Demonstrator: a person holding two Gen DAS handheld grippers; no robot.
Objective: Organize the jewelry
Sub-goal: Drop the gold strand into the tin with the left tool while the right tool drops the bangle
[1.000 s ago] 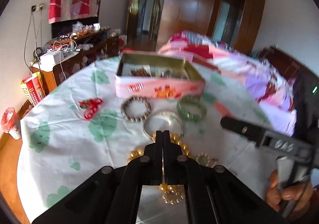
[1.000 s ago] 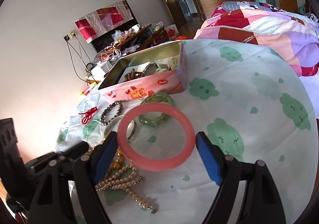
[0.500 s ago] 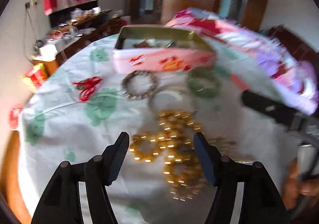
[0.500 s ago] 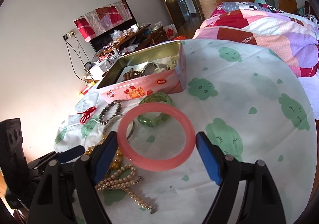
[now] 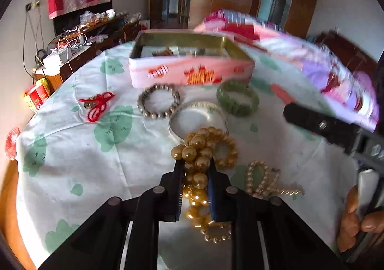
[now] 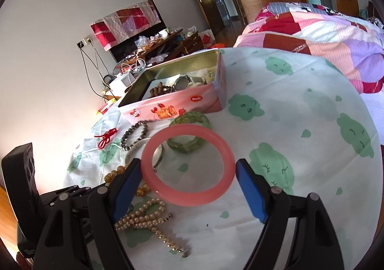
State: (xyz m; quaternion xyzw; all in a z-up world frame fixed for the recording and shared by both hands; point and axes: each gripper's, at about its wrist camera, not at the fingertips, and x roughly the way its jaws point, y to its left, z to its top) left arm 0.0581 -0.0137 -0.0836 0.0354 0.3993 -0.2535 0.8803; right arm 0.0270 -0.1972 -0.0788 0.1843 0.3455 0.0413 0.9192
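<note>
Left gripper: closed on the gold bead strand; the jaws pinch a bunch of large gold beads, some bulging beyond the tips, more trailing back between the fingers.
Right gripper: jaws spread wide, nothing pinched; the pink bangle sits in the gap between them, its left edge just beside the left blue pad, clear of the right pad. Whether it rests flat on the cloth, I cannot tell.
Pearl strand: looped on the tablecloth, just below and left of the right gripper's left finger; in the left wrist view it lies to the right of the left gripper.
Silver bangle: flat on the cloth just beyond the left gripper's tips, touching the gold beads.
Grey bead bracelet: beyond and slightly left of the silver bangle.
Green bracelet: beyond and to the right of the silver bangle; in the right wrist view partly seen through the pink bangle.
Red knot charm: well left of the left gripper, on the cloth.
Pink tin: farthest, lid off, straight beyond both grippers; a brown bead string and a watch lie inside.
</note>
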